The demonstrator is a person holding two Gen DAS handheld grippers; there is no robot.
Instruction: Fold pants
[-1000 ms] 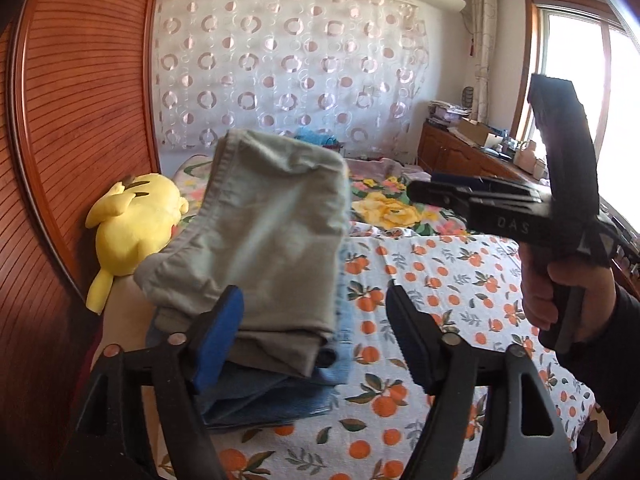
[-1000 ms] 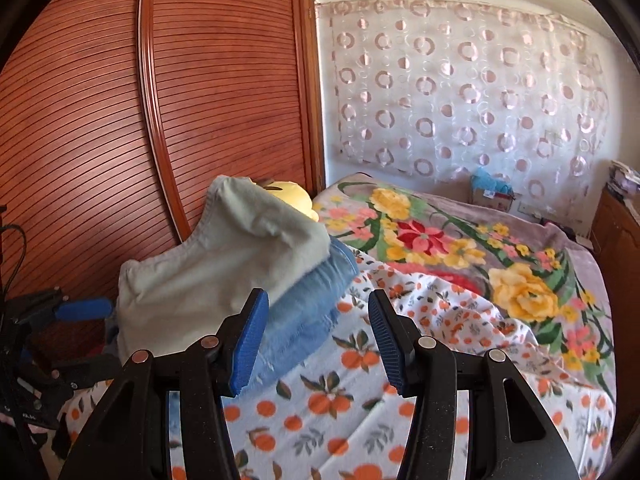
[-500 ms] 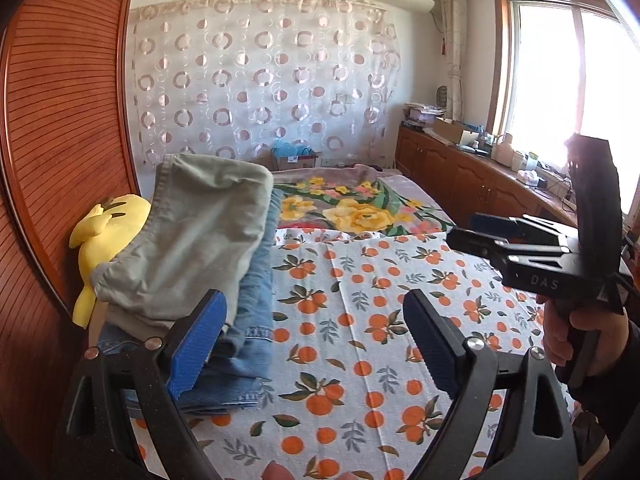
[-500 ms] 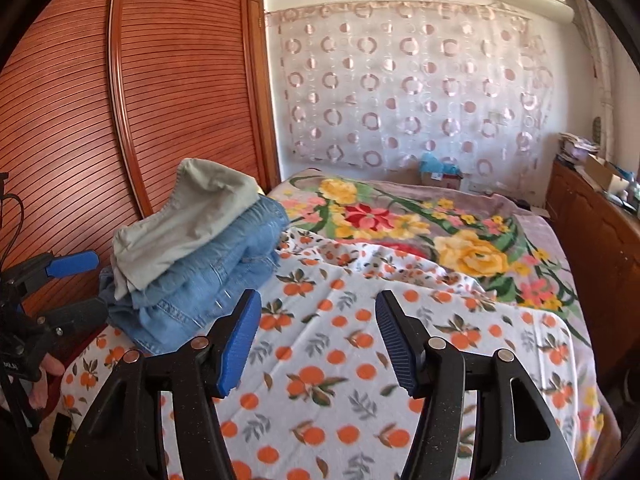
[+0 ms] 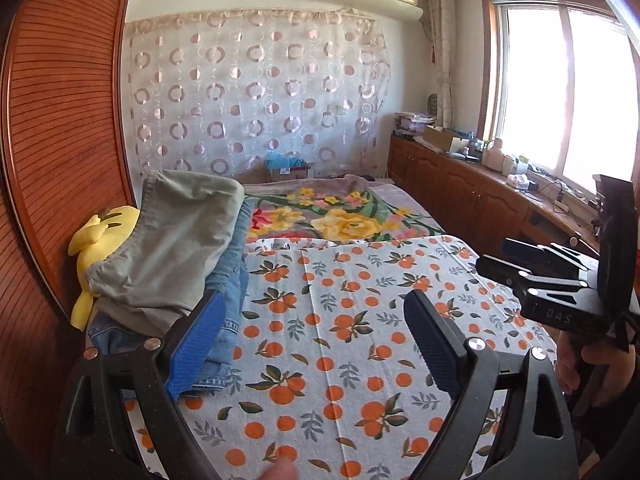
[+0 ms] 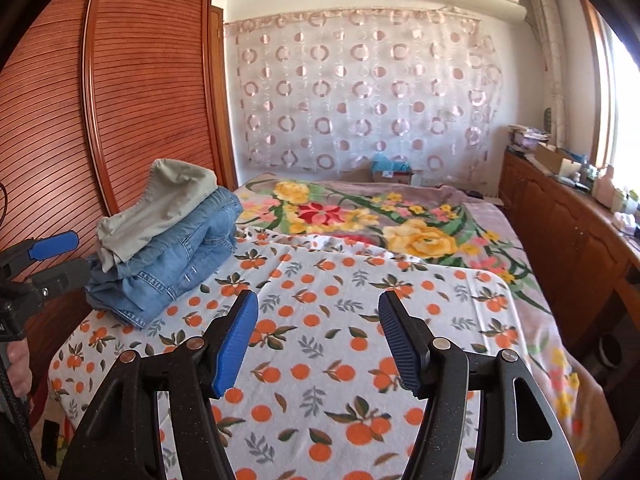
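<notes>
Nearest the lens, the left gripper (image 5: 312, 340) stands wide apart with nothing between its blue pads, over the orange-print sheet (image 5: 344, 360). The right gripper (image 6: 318, 340) also has spread, empty jaws over the same sheet. Neither holds cloth.

Further on, at the sheet's left edge, lies a stack: folded grey-green pants (image 5: 172, 248) on top of folded jeans (image 6: 176, 252), the pile leaning against a yellow plush toy (image 5: 100, 240) by the wooden wardrobe door (image 6: 132, 80). The stack's long axis runs away from the cameras, toward the head of the bed.

The stack sits ahead and left of both grippers; the left one is clearly nearer, its left pad close beside the jeans' edge. The pants look already folded, so any further reach would go leftward.
</notes>
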